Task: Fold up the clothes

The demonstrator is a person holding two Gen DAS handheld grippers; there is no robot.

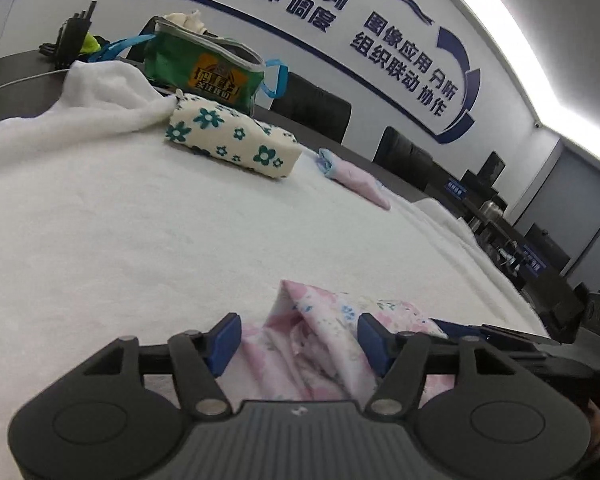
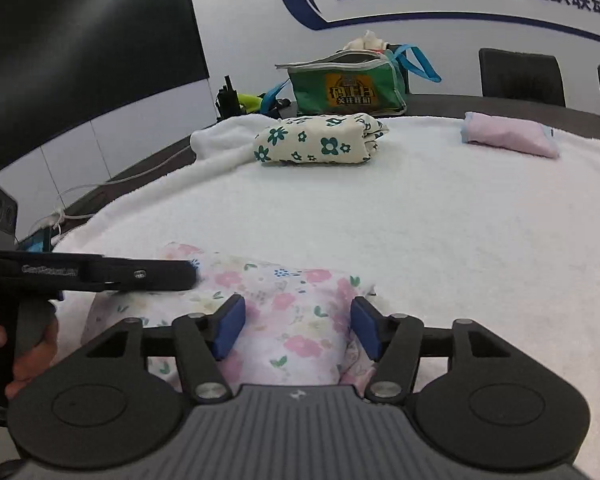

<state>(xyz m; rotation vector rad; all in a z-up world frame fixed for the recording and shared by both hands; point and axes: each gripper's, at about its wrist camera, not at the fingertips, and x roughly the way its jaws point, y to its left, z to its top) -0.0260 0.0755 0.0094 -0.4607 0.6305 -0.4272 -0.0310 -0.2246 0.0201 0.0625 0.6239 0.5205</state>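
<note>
Both of my grippers are over the pink flowered garment (image 2: 288,320), which lies bunched at the near edge of the white towel (image 2: 380,216). My left gripper (image 1: 298,340) has its jaws wide apart, with rumpled cloth rising between the blue pads but not pinched. My right gripper (image 2: 298,330) is likewise spread wide, straddling a flat stretch of the same garment and holding nothing. In the right view the left gripper shows from the side, low over the garment's far left corner.

Judgement: the garment is partly gathered, not yet a neat packet. To fold well, each gripper should close on a single edge layer, not a bunch, and both should travel together so the fold line stays straight. The soft towel may drag at the fabric, so the cloth should be lifted clear, not slid.

Surface: the towel covers a dark table (image 2: 440,102). Further back lie a folded cream garment with teal flowers (image 2: 316,140) and a folded pink garment (image 2: 508,134), well apart. Behind them stands a green bag (image 2: 348,86).

Room: black chairs (image 2: 520,76), a white wall with blue lettering, and a dark screen on the left.
</note>
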